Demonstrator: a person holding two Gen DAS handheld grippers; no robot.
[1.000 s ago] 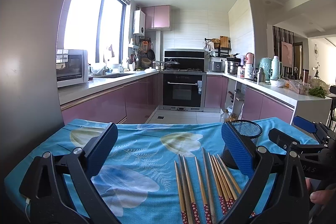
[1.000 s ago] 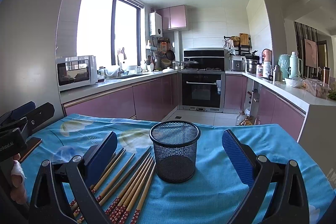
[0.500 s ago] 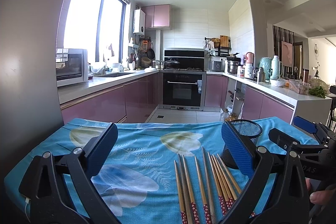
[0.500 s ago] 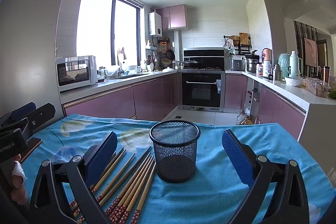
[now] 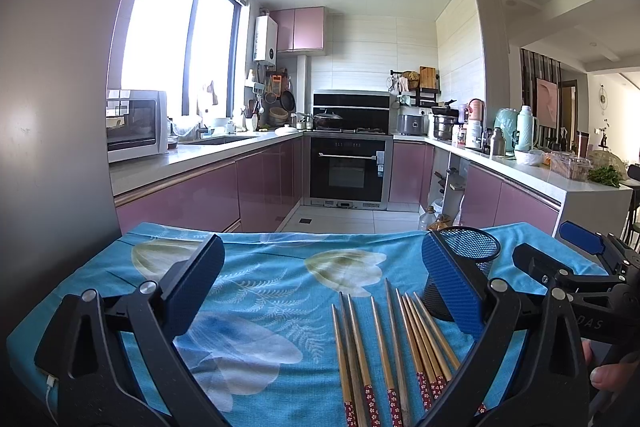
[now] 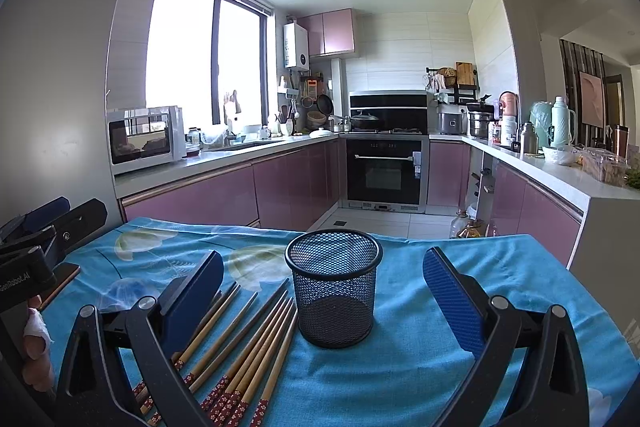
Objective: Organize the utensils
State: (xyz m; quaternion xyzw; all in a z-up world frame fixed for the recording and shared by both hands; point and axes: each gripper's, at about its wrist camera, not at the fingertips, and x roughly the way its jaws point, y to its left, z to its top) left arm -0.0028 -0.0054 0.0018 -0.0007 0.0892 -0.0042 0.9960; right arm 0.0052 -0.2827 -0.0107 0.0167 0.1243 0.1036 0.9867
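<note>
- Both tools idle: your left gripper and right gripper gape wide, holding nothing.
- Chopsticks lie loose, fanned on the blue cloth, at 8 o'clock from the mesh cup, nearest ones touching its base.
- Risk: pinching several sticks at once; neighbours likely roll.
- Risk: the light cup may tip if a stick strikes its rim.
- Risk: cloth could drag under your fingertips.

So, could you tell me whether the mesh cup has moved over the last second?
No. In the right wrist view the mesh cup sits at the same spot on the cloth, beside the chopsticks.
</note>
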